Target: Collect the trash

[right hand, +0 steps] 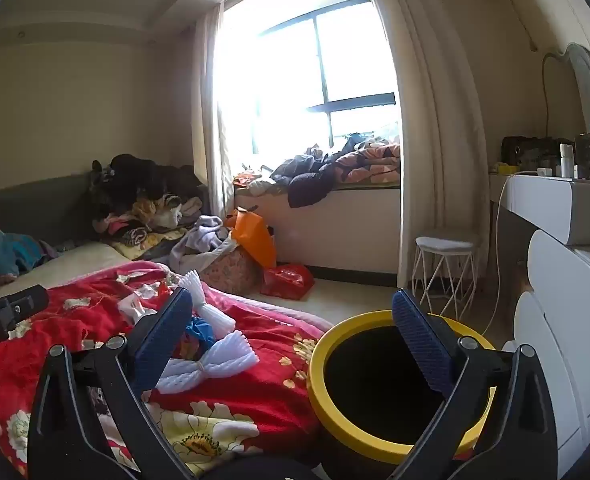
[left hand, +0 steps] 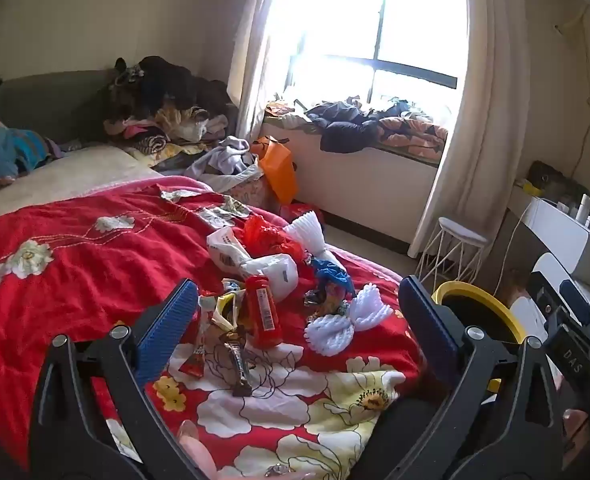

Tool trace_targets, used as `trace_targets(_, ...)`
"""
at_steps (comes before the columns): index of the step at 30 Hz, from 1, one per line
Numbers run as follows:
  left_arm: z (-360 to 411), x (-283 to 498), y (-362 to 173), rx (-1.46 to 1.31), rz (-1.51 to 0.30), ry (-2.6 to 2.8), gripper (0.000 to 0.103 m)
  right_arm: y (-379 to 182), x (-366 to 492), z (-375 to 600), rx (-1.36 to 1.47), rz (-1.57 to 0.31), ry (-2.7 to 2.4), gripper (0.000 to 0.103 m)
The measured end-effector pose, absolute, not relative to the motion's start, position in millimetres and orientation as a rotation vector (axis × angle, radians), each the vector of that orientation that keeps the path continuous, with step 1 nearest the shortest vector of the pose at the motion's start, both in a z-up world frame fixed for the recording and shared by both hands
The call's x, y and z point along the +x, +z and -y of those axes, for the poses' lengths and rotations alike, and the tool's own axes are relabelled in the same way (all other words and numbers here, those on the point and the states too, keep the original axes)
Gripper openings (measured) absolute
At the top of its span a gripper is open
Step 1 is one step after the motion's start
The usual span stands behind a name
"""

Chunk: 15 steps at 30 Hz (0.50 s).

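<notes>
While both tools hover over the bed, each view gives the following.

Left wrist view, jaws: the left gripper point(left hand: 297, 320) stands spread as wide as it goes, released, with nothing pressed between its blue pads; it hangs above the litter and touches none of it.
Left wrist view, trash: a heap of wrappers point(left hand: 231, 320) lies on the red floral blanket point(left hand: 75, 264) between the jaws, with a red bottle point(left hand: 263, 312) upright-ish in the middle, white foam nets point(left hand: 351, 320) to its right, a blue bag point(left hand: 333, 274) and a red bag point(left hand: 269, 236) farther off, and a white packet point(left hand: 231, 250) beside them.
Left wrist view, edges: the blanket ends at the right, near the foam nets; just past that edge stands the yellow-rimmed bin point(left hand: 479, 300), partly hidden by the right-hand pad. Open blanket lies to the left.

Right wrist view, jaws: the right gripper point(right hand: 291, 336) is likewise fully spread and empty, holding and touching nothing.
Right wrist view, bin: the bin point(right hand: 335, 412) sits near and to the right, its dark mouth open, right beside the edge of the bed; the right-hand pad overlaps the mouth.
Right wrist view, trash: a foam net point(right hand: 211, 364) lies on the blanket point(right hand: 263, 392) near the left-hand pad, others farther away behind it.
Right wrist view, room: bare floor point(right hand: 335, 296) stretches beyond the bin to a white stool point(right hand: 445, 246); white drawers point(right hand: 555, 280) close off the right side.
</notes>
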<state>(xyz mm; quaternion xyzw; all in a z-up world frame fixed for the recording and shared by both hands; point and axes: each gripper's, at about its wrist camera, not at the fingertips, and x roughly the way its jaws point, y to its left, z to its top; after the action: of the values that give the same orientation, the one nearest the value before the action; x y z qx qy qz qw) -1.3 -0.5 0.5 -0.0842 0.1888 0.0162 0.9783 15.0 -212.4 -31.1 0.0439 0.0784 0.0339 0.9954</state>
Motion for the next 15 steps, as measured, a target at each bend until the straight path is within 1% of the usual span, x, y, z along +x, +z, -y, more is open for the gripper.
trace_targets(11, -1.7, -0.6, 4.5, -0.182, -0.388, 0.021, 0.093, -32.7, 13.5, 209.8, 0.069, -0.151, 0.067, 0.097)
trace_targets(15, 8.9, -4.5, 7.3, -0.156, -0.379, 0.013, 0.093, -28.0, 11.1, 211.6, 0.063, -0.156, 0.07, 0.097)
